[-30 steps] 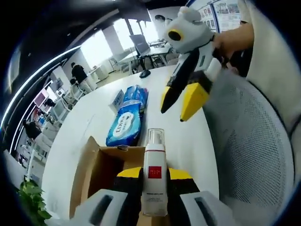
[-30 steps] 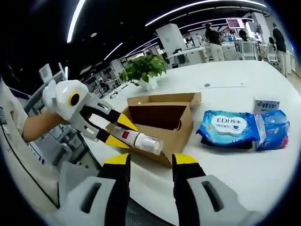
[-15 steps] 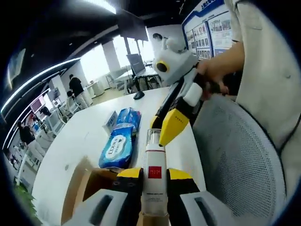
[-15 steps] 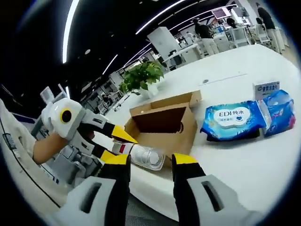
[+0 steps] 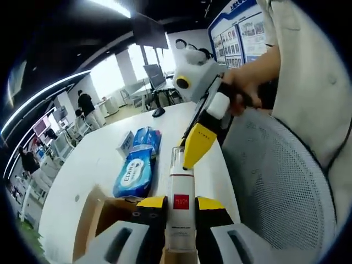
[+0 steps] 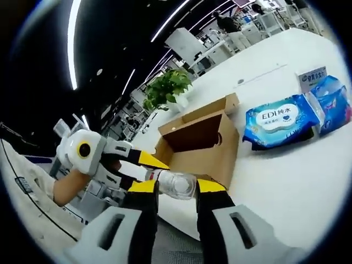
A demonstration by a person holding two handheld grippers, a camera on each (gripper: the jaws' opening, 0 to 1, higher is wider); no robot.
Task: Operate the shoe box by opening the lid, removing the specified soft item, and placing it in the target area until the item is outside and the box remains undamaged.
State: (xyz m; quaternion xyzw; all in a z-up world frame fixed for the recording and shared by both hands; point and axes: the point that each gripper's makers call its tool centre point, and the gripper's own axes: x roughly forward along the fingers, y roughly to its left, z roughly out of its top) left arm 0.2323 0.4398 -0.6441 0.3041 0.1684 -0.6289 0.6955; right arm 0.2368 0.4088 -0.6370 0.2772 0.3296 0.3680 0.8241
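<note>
White table (image 5: pixel 104 157): a broad pale top is being shown in both views, in an open-plan office with strip lights overhead.
Room: desks, chairs and standing people are being seen far back in the left gripper view; a posterboard (image 5: pixel 236 33) is hanging on the wall at upper right.
Box (image 6: pixel 203 140): brown cardboard, lid open, is being seen standing on the table; its dark inside is facing the right gripper view.
Bottle (image 5: pixel 180 212): a white pump bottle with a red label and clear cap is being held upright between the closed yellow-tipped jaws of the left gripper (image 5: pixel 180 204), above the box's open edge and outside it.
Right gripper (image 6: pixel 177 187): its jaws are being held apart on either side of the bottle's clear cap; whether they are touching it cannot be told.
Wipes (image 6: pixel 280 118): a blue pack is lying flat on the table beside the box, with a second blue pack (image 6: pixel 335 102) just past it.
Left gripper view alone: a mesh chair back (image 5: pixel 275 187) and a person's hand (image 5: pixel 242 91) on the right gripper are being shown.
Right gripper view alone: a potted plant (image 6: pixel 168 91) is being shown behind the box, and the left gripper is being shown from the side.
</note>
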